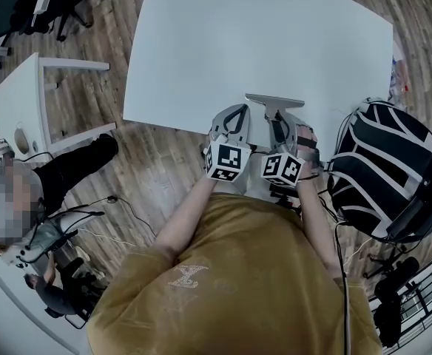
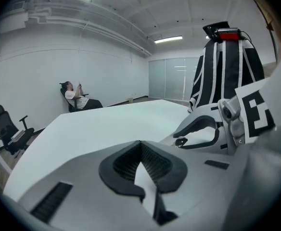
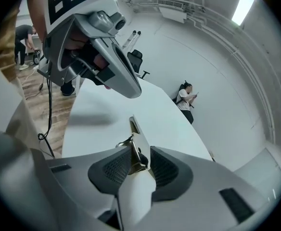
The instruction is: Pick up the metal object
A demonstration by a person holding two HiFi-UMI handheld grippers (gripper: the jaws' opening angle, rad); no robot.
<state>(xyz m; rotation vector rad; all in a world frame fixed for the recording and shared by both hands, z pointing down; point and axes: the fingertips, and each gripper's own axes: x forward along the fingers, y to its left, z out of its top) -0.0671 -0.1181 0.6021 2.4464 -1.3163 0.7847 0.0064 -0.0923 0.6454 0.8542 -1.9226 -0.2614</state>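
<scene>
White table [image 1: 260, 43] over wood flooring. Right gripper [image 3: 140, 154] clamped on a flat metal plate [image 3: 135, 129], above the table's near edge. Left gripper [image 2: 140, 143] just beside, pressed closed on nothing.

The metal object [image 3: 136, 137] is a thin, flat, silver-grey plate with a small wire loop at its side. It stands on edge, clamped between the pads of the right gripper [image 3: 134, 154], and juts forward past them. From above, the object [image 1: 274, 100] ends in a crossbar, just right of the left gripper [image 1: 232, 117].
</scene>
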